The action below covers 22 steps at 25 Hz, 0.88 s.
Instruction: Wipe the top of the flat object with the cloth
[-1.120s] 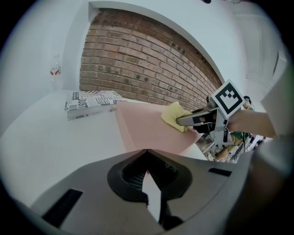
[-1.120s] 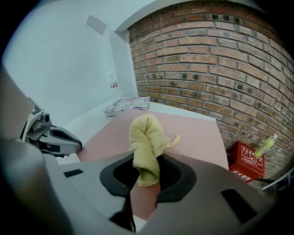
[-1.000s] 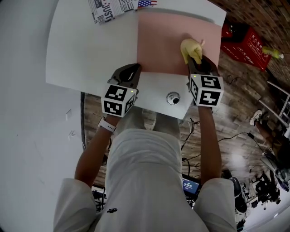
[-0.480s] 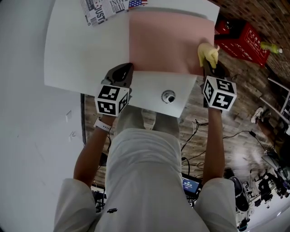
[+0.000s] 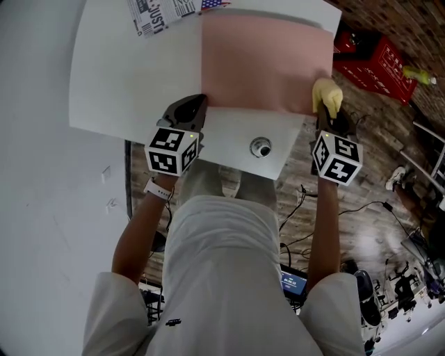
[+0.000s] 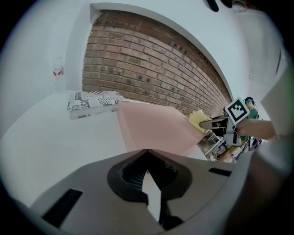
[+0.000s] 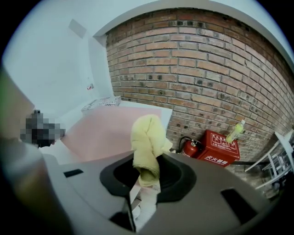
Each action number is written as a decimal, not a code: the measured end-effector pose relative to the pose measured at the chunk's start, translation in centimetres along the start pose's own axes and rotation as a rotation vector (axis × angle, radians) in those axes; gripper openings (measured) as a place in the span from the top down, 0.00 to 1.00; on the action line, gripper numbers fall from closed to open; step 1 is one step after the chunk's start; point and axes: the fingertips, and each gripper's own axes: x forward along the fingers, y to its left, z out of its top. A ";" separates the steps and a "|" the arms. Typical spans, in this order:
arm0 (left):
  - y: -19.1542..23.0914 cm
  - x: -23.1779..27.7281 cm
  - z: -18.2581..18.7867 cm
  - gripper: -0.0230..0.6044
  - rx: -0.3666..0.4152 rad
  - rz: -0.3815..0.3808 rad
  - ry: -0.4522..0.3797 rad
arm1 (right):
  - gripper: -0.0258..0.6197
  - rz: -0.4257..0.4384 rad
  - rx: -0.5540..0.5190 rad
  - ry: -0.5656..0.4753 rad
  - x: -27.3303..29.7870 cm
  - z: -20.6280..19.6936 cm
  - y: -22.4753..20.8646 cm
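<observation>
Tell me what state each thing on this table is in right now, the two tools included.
Pink mat: lying flat on the white table.
Newspaper: folded, flat at the table's far edge.
Left hand-held gripper: shut, empty, tips at the mat's near left corner.
Right hand-held gripper: shut on the yellow cloth.
Yellow cloth: bunched, at the mat's near right corner.

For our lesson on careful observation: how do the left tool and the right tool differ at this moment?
The right tool is shut on a yellow cloth; the left tool is shut on nothing. The left tool sits at the pink mat's near left corner; the right tool is at its near right corner, by the table's edge. Both are shut and aim at the mat.
</observation>
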 end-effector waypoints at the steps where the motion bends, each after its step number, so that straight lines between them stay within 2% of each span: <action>1: 0.0 0.0 0.0 0.94 -0.002 -0.003 0.001 | 0.82 0.002 0.003 0.001 -0.1 -0.1 0.4; 11: 0.0 0.1 0.0 0.94 -0.004 -0.046 0.003 | 0.82 0.067 -0.013 0.021 -0.3 -0.7 5.9; 16: 0.0 -0.2 0.0 0.94 0.060 -0.050 0.043 | 0.82 0.108 -0.023 0.026 -0.1 -0.3 8.6; 22: 1.0 -1.4 -0.7 0.94 0.042 -0.037 0.060 | 0.82 0.148 -0.050 0.015 0.4 0.6 12.1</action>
